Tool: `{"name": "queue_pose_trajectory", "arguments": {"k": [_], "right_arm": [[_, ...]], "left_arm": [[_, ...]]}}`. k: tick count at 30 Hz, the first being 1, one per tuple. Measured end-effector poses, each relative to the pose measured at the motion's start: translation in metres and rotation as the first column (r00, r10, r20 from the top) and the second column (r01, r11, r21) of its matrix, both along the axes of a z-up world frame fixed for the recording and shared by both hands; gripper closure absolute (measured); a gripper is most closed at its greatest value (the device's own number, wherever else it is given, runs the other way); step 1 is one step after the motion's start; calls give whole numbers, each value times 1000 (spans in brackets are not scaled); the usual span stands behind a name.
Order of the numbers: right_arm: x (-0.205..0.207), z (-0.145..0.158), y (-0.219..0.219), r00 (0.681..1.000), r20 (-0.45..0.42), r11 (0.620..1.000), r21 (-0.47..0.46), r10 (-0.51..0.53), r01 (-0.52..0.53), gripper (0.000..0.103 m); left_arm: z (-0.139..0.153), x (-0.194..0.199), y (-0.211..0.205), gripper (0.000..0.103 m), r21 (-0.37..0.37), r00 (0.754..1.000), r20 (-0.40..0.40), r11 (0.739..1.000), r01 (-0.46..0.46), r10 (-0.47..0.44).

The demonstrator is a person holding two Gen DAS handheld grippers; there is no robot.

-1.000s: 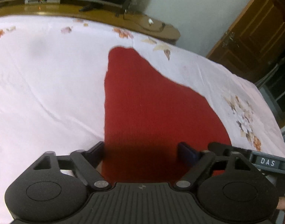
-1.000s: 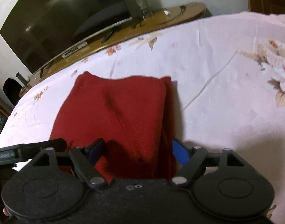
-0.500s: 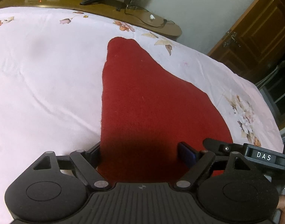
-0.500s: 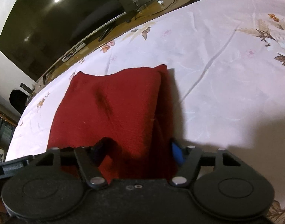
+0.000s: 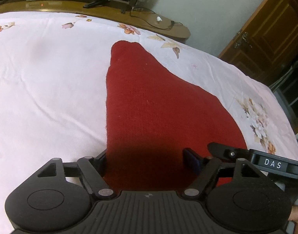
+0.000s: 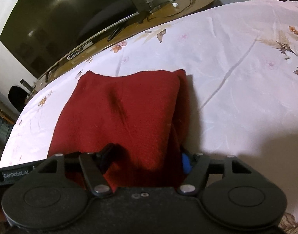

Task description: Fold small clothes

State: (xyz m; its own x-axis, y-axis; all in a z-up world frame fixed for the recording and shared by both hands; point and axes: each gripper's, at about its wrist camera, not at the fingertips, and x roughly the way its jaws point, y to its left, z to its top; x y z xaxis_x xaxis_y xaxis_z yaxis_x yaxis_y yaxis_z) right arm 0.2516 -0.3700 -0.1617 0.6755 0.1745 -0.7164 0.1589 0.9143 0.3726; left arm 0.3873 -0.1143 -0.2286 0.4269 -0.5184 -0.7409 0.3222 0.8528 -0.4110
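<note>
A red knitted garment [image 5: 158, 109] lies folded on a pale pink flowered bedsheet [image 5: 41, 81]. My left gripper [image 5: 147, 158] is open, its fingers astride the garment's near edge. In the right wrist view the same garment [image 6: 117, 117] shows a dark crease on top and a doubled right edge. My right gripper [image 6: 146, 156] is open with its fingers low at the near edge, the right blue pad [image 6: 186, 162] against the cloth's side. The right gripper's body [image 5: 262, 161] shows at the right of the left wrist view.
A wooden TV bench [image 5: 102, 3] with cables runs beyond the bed's far edge, and a large dark TV [image 6: 57, 21] stands on it. A wooden door [image 5: 269, 27] is at the far right. A dark chair [image 6: 18, 97] stands at the left.
Both grippers have moved lower and closer to the garment's near edge. The right gripper's fingers have sunk to the cloth. The garment has not visibly changed shape.
</note>
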Motion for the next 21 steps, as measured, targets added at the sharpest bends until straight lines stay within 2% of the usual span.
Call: {"name": "queue_pose_trajectory", "arguments": {"k": [4,7,13,16,21], "right_arm": [[-6,5,4,1000,22,1000,-18,-5,5,57],[-8,9,5,999,33,1000,-29,-3,4,64],[-12,9,3,999,52,1000,1,-16,15,67],[-16,15,0,996,82,998,65,-23,18,69],[-19,29,8,992,126,995,102,1,-14,69]], "left_arm": [[4,-4,-1,38,9,1000,21,1000,2,-3],[8,-6,-2,46,15,999,35,1000,4,-5],[14,-9,1,53,4,998,58,1000,-10,10],[17,-10,4,56,-5,998,60,1000,-18,18],[28,-15,14,56,-22,996,76,999,-41,42]]}}
